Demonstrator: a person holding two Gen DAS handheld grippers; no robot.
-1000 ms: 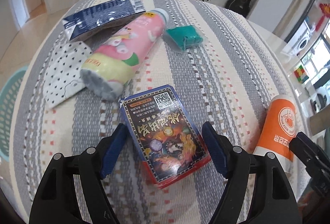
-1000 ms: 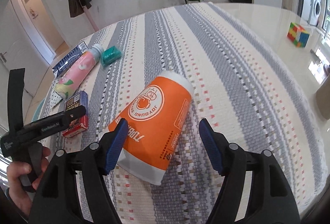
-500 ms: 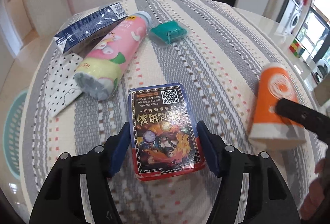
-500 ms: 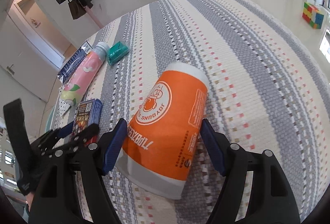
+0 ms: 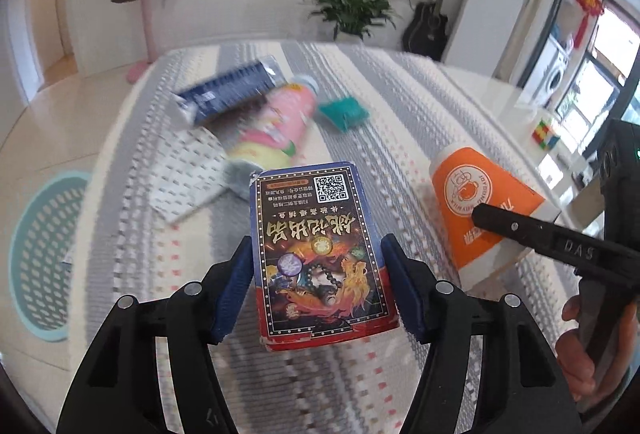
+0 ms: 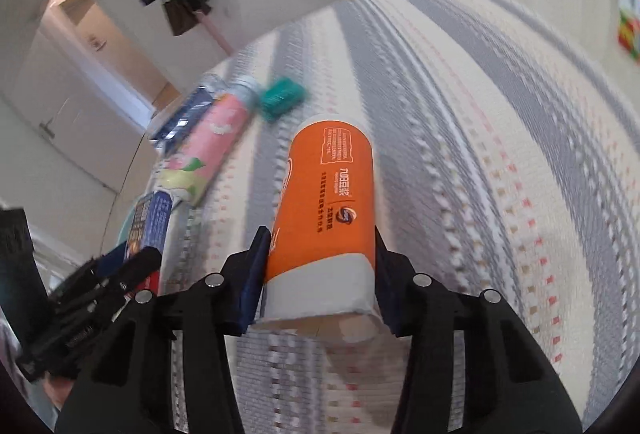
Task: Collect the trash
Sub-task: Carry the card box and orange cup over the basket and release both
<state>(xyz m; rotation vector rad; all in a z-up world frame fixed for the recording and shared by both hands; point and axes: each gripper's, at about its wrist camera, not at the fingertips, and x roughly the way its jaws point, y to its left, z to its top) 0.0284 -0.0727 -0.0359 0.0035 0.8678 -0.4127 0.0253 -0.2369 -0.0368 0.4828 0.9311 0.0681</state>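
Left gripper: I've got it clamped on the card box, raised above the striped tablecloth.
Right gripper: I'm squeezing the orange cup tight, lifted.
Left on cloth: pink bottle, teal packet.

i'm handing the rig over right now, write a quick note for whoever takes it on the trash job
Left gripper: shut on the card box, lifted off the striped cloth.
Right gripper: shut on the orange cup, pinched near its white rim end.
Left on the cloth: pink bottle, blue wrapper, teal packet, dotted paper.
Teal basket sits on the floor off the left edge of the table.
Done: two items gripped. Nothing visible in the basket yet.
Next: likely drop both there, then collect the other four.
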